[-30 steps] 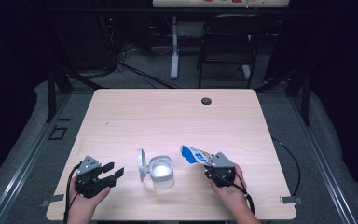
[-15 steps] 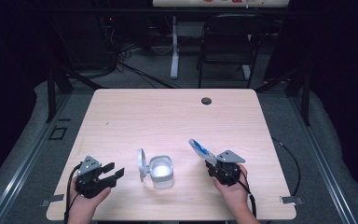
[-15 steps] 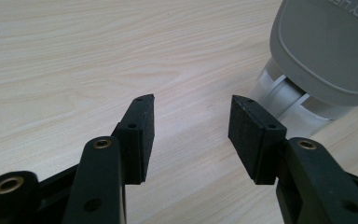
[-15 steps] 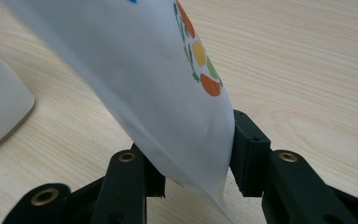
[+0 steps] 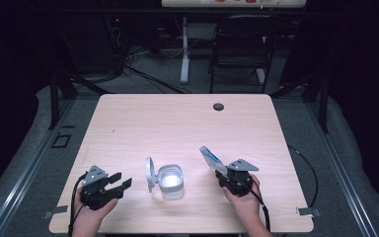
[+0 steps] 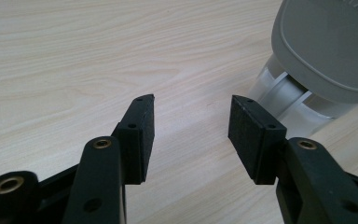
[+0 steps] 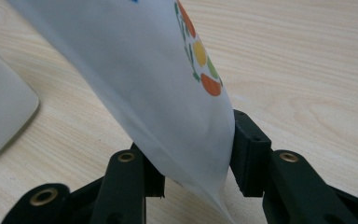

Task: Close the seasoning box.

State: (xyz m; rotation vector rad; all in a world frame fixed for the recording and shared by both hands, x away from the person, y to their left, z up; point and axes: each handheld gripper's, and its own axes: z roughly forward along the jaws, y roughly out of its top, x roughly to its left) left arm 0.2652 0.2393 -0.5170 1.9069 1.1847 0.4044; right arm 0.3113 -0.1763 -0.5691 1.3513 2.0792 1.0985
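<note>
One pouch (image 5: 211, 159), pinched in the right gripper (image 5: 225, 171), tilts above the table (image 5: 187, 123) beside one open container (image 5: 170, 181), perhaps empty; the left gripper (image 5: 121, 183) rests spread.

In my right gripper view, the white plastic pouch with orange and green dots (image 7: 168, 93) runs off the frame's top edge, so its blue print is cut away. The grey rounded lid (image 6: 328, 44) leaves my left gripper view at the upper right, its raised lettering clipped. From above, the pouch's print is too small to read.
</note>
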